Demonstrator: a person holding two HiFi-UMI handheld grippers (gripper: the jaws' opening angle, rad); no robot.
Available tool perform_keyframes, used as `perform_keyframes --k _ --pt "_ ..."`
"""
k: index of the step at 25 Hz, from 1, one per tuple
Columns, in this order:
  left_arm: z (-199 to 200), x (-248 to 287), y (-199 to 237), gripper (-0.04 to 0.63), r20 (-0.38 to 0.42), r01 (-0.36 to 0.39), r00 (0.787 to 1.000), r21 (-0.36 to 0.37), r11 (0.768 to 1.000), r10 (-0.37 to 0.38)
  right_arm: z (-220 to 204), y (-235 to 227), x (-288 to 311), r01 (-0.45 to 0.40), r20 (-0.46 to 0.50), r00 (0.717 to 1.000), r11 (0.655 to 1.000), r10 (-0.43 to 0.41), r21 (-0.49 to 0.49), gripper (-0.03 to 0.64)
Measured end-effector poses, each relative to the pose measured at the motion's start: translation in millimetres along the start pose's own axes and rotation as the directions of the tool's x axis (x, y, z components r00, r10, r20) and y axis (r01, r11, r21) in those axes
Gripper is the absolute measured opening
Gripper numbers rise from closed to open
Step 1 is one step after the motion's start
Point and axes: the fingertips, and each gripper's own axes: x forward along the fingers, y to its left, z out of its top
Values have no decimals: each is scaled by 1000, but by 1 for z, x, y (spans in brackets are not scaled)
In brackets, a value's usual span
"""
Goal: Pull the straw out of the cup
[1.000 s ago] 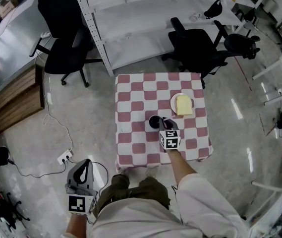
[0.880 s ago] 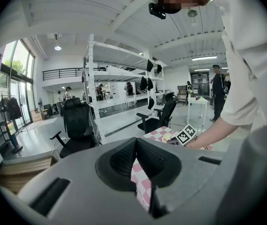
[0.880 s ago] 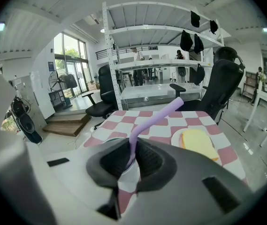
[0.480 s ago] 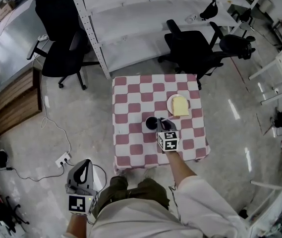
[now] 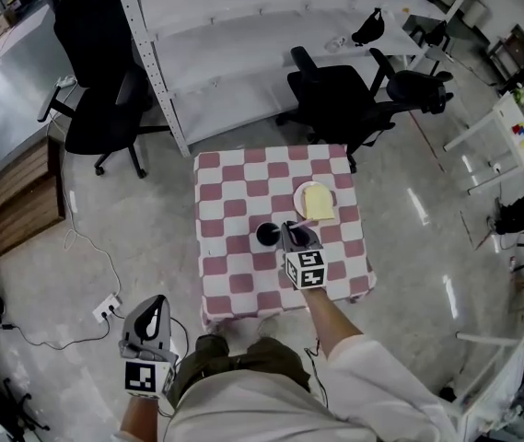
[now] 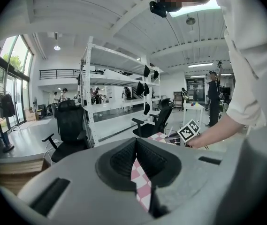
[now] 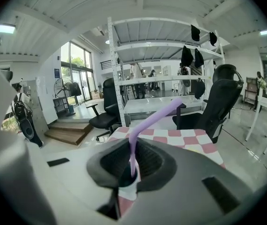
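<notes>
A lilac bent straw [image 7: 145, 121] stands upright between the jaws of my right gripper [image 7: 132, 165], which is shut on its lower part. The straw's bottom end hangs at the mouth of the dark cup [image 7: 126, 182] directly beneath; I cannot tell whether the tip is still inside. In the head view the cup [image 5: 266, 235] sits mid-table, with the right gripper [image 5: 291, 235] just right of it and the straw [image 5: 304, 221] poking out above it. My left gripper [image 5: 156, 309] hangs low at the left, well off the table, jaws together and empty [image 6: 135, 146].
The small table [image 5: 234, 191] has a red-and-white checked cloth. A white plate [image 5: 300, 194] bearing a yellow slice [image 5: 318, 203] lies at its far right. Black office chairs [image 5: 354, 90] and a white shelving rack [image 5: 225, 26] stand beyond the table.
My right gripper has risen with the straw in its jaws, drawing it up from the cup. The left gripper has stayed where it was.
</notes>
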Motion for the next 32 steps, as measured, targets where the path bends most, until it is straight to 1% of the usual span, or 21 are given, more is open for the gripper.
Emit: perform_keyframes --k 11,18,23,32 --pt "5 4 -3 5 39 35 999 -4 999 -35 42 16 -35 -15 68 998 999 18 -43 34" --pt "13 11 -9 5 79 69 995 -10 998 -69 71 28 -66 -28 120 992 997 37 -76 34" --pt "22 17 -18 5 93 104 990 -5 995 -103 95 35 -93 -30 170 984 995 45 -91 34" --pt "37 27 -29 5 143 159 977 17 987 -160 127 46 -145 -23 242 969 994 48 -106 34"
